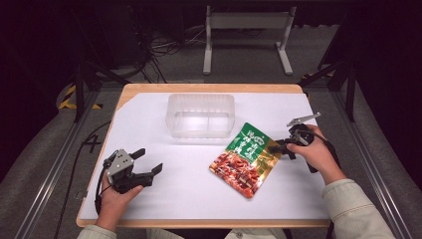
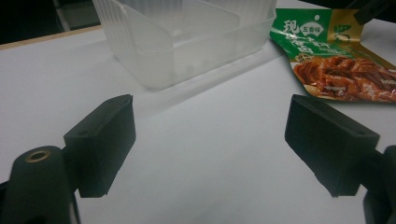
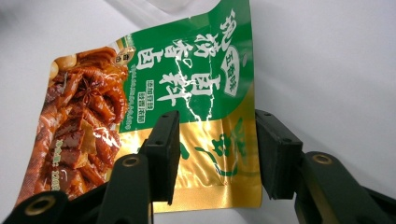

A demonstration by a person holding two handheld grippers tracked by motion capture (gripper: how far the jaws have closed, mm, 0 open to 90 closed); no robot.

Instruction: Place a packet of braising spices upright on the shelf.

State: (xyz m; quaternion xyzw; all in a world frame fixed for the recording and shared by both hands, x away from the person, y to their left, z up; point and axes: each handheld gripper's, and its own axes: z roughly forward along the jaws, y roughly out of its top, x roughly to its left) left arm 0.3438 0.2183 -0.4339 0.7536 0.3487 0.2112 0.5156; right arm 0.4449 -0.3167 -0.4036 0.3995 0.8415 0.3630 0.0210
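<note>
Straddling pouch [image 3: 187, 88] gold end, right claw [image 3: 215, 154]; pad contact unclear.

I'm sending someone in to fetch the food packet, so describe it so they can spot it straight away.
On the white table, look just right of and nearer than the clear plastic tub. The packet lies flat there, its gold edge between the right gripper's jaws. It is the one colourful thing: green top with white lettering, a photo of reddish-brown braised meat below.
</note>
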